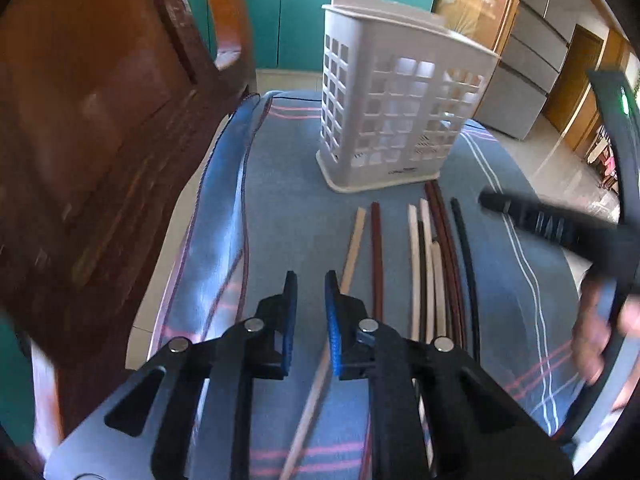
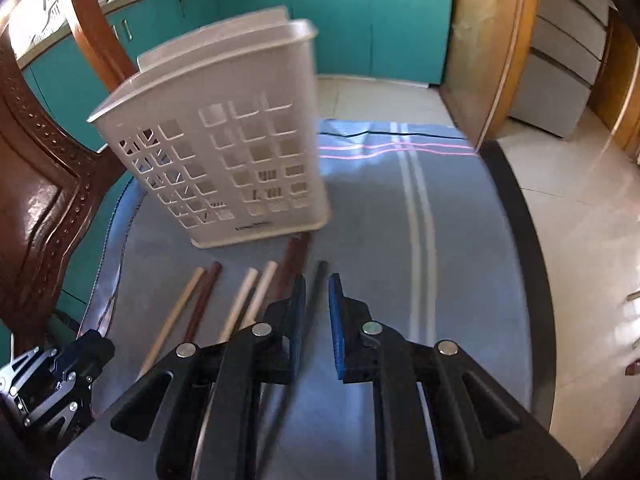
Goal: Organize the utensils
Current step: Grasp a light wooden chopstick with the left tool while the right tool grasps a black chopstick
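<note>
Through my left wrist view, my left gripper [image 1: 311, 280] hangs nearly closed and empty over the blue striped cloth [image 1: 288, 208], smooth chopsticks [image 1: 424, 264] in pale wood, dark red and black lying before the white lattice plastic holder [image 1: 384, 120]. From the right wrist, my right gripper [image 2: 318, 284] is likewise almost closed on nothing, above a black chopstick [image 2: 318, 270].

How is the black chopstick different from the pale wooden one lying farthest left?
The black chopstick is dark and lies at the right edge of the row; the pale wooden chopstick is light tan and lies at the left edge. The pale one runs under the left gripper; the black one lies clear of it. Both lie flat on the blue cloth.
</note>
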### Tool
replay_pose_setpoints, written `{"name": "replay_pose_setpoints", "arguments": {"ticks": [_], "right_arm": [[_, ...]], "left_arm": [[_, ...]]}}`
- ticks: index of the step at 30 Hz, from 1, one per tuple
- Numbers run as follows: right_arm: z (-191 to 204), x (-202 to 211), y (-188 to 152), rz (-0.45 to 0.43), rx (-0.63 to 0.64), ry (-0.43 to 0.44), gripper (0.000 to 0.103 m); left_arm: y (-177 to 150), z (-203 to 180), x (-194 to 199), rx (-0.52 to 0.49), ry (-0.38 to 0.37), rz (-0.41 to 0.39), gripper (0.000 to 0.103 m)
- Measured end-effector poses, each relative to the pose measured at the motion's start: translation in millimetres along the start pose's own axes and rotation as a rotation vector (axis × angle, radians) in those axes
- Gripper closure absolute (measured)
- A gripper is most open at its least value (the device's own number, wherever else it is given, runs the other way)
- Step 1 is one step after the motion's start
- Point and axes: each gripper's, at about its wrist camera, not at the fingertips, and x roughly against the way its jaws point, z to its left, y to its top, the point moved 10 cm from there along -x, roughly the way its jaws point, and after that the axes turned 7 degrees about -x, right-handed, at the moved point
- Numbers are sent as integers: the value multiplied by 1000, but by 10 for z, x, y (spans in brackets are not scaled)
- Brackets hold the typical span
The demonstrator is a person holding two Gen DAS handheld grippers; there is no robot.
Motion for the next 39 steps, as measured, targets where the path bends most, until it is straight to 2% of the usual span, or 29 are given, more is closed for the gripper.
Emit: {"name": "replay_pose_setpoints", "arguments": {"ticks": [3, 4, 7, 11, 15, 21, 27, 30, 32, 35, 37, 39], "right_arm": [[-47, -233, -223, 131, -16, -10, 89], [-46, -249, -233, 145, -20, -2, 88], [-39, -187, -221, 154, -5, -1, 89], [-78, -94, -283, 170, 41, -4, 90], [-267, -13, -291, 167, 6, -4, 91], [-370, 12, -321, 166, -34, 39, 89], [-251, -72, -334, 143, -15, -35, 87], [-178, -48, -346, 140, -12, -46, 82], [-147, -63, -331, 138, -4, -50, 78], [-74, -118, -299, 127, 26, -73, 78], [-28, -132, -325, 114, 36, -96, 78], [-4, -120, -345, 106, 39, -112, 82]], "left_arm": [[152, 5, -157, -18, -3, 24, 88], [191, -9, -245, -24, -17, 41, 88], [203, -78, -417, -12, -58, 88, 88], [194, -209, -495, -43, -59, 108, 87], [199, -275, -485, -48, -67, 100, 81], [124, -309, -632, -57, -56, 143, 80], [102, -280, -674, -80, -43, 167, 79], [102, -360, -683, -99, -37, 165, 73], [121, -373, -674, -103, -39, 165, 71], [128, -421, -725, -114, -26, 158, 71], [149, -446, -736, -109, -17, 156, 74], [151, -487, -725, -107, -17, 151, 89]]}}
